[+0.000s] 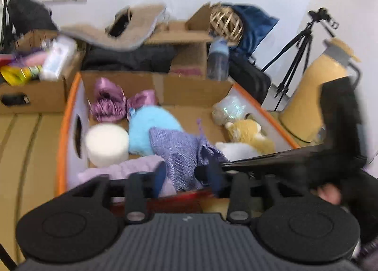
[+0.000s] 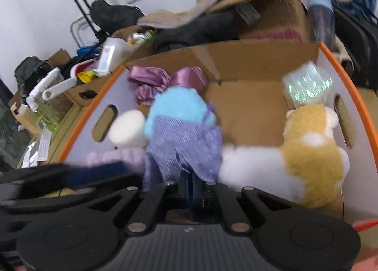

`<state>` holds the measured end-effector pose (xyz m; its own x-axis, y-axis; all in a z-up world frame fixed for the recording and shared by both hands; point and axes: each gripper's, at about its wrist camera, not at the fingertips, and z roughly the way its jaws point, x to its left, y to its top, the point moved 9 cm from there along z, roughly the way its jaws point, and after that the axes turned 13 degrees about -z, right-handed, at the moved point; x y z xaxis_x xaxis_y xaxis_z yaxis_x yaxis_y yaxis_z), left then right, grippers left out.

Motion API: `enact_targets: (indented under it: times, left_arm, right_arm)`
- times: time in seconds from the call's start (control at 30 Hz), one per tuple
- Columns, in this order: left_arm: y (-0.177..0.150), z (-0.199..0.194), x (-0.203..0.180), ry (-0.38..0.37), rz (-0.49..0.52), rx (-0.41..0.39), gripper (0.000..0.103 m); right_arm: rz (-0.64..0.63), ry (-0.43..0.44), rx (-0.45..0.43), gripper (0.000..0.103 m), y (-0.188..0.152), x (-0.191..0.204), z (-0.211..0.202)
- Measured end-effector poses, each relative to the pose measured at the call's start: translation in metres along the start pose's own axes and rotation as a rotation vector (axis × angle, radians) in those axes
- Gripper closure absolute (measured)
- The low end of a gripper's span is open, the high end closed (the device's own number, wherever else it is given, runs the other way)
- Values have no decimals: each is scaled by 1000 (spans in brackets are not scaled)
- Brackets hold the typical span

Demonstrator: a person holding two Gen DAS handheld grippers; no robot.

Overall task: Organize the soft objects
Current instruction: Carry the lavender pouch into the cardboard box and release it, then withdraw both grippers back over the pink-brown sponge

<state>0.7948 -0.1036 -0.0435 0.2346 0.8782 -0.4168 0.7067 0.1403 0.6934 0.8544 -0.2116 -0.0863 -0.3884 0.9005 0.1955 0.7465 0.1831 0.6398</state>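
An orange-rimmed cardboard box (image 1: 62, 129) holds soft things: a purple knit cloth (image 1: 177, 150), a blue plush (image 1: 146, 126), a white roll (image 1: 106, 144), purple satin bows (image 1: 111, 103), a yellow-and-white plush dog (image 1: 250, 138) and an iridescent pouch (image 1: 230, 109). My left gripper (image 1: 186, 177) is open over the box's near edge, its fingers either side of the purple cloth. My right gripper (image 2: 189, 183) is shut on the purple knit cloth (image 2: 186, 143), beside the plush dog (image 2: 309, 150). The box rim (image 2: 340, 67) also shows in the right wrist view.
More cardboard boxes (image 1: 33, 96) with clutter stand behind and to the left. A water bottle (image 1: 218, 58), a wicker ball (image 1: 225, 23), a tripod (image 1: 295, 58) and a yellow jug (image 1: 314, 96) stand at the back right. The right gripper's body (image 1: 307, 160) crosses the left wrist view.
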Motion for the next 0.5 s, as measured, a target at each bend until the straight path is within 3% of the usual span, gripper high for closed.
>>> enact_targets:
  times: [0.07,0.13,0.2,0.5]
  left_arm:
    - [5,-18,-5,25,34,-32,60]
    - [13,-39,-8,49,56,-59,59]
    - [22,-60,-9,71,59,-90,58]
    - [35,-168,-24,135,82,-226,47]
  right_arm:
    - [17,-11,-2,86,2,0,-11]
    - [29,4,-33,72,7,5,-33]
    - [17,-2,-77,67,14,13,-61]
    - [-53,-103,-253,60,17,33,-210]
